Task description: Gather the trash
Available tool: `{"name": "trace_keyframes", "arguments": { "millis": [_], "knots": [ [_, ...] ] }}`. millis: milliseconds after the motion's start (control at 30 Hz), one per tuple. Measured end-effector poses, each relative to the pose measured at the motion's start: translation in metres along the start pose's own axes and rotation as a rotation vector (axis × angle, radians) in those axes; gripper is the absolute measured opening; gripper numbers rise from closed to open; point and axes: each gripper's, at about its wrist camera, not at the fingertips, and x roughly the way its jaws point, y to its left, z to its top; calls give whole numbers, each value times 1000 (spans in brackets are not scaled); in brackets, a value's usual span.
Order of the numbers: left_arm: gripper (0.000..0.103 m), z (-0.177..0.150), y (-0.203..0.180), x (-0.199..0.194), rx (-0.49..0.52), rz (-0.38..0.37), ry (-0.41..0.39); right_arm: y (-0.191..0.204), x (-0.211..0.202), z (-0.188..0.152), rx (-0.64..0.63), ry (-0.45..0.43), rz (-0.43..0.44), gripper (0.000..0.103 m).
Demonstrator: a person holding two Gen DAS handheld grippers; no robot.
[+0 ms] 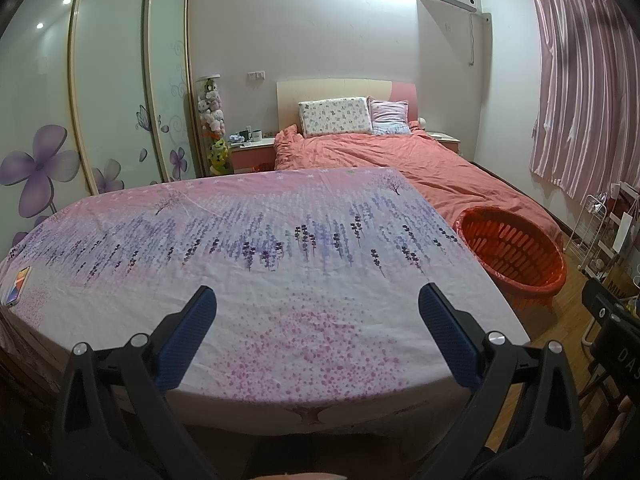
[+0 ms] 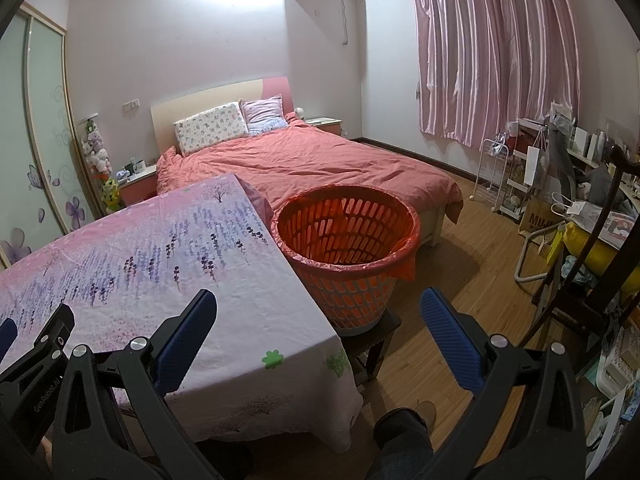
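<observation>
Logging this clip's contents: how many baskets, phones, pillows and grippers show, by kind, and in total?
Basket: 1, orange, beside the table.
Phone: 1, at the table's left edge.
Pillows: 2, a patterned pillow and a pink pillow.
Grippers: 2, the left gripper and the right gripper, both open.
Total: 6.

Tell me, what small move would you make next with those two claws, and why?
Probably pan both to search for trash. The left gripper and right gripper are open and hold nothing. The floral tablecloth shows only a phone at its left edge, and the lined orange basket beside the table looks empty.
</observation>
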Motion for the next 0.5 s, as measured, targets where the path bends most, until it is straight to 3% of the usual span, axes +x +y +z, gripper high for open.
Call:
{"name": "trace_keyframes", "arguments": {
  "millis": [500],
  "knots": [
    [99, -3, 3, 1, 2, 1, 6, -2, 1, -3, -1, 4, 1, 101]
  ]
}}
